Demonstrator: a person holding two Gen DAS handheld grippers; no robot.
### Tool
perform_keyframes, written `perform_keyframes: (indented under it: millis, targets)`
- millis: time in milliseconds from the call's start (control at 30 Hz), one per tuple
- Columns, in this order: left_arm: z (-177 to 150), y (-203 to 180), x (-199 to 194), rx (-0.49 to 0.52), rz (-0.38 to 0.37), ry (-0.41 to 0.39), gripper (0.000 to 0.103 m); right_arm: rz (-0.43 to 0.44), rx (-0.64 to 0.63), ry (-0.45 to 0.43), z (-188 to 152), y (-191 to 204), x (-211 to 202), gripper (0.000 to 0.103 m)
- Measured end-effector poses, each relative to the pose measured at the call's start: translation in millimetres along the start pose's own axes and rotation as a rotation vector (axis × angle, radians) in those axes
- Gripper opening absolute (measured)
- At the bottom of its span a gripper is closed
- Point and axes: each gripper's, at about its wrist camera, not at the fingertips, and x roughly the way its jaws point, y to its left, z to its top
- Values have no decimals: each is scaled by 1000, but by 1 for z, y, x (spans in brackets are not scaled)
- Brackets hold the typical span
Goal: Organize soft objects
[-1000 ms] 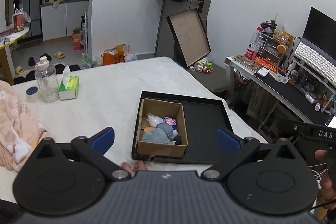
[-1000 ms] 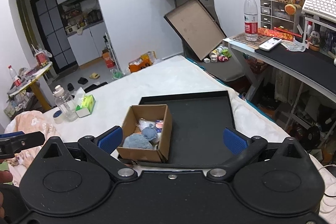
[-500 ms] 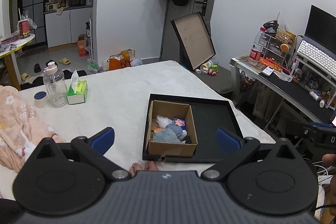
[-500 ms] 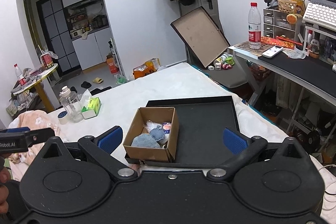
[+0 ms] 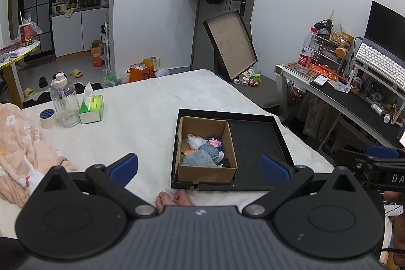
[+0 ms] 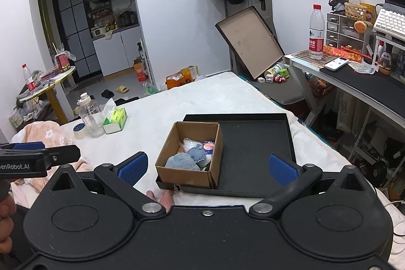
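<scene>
A small cardboard box (image 5: 206,172) sits in the left part of a flat black tray (image 5: 255,141) on the white bed. It holds several soft objects (image 5: 198,158), blue-grey, white and orange. The box (image 6: 187,177), tray (image 6: 255,143) and soft objects (image 6: 186,161) also show in the right wrist view. My left gripper (image 5: 200,166) is open and empty, held above the bed's near edge, short of the box. My right gripper (image 6: 206,166) is open and empty, at about the same height beside it.
A pink towel (image 5: 20,141) lies at the bed's left. A clear bottle (image 5: 64,103), tape roll (image 5: 48,117) and green tissue pack (image 5: 91,108) stand behind it. A desk (image 5: 336,92) with clutter is on the right. Bare toes (image 5: 174,199) lie before the tray.
Both grippers have pulled back and risen a little, so the box and tray look further off. Both stay open. The box's contents have not moved.
</scene>
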Motion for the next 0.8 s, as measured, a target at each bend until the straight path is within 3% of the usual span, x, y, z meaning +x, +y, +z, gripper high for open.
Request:
perform_keyframes:
  millis: [800]
  targets:
    - [-5,5,2,-14,3,5,102,9,0,33,-2,1,4,103]
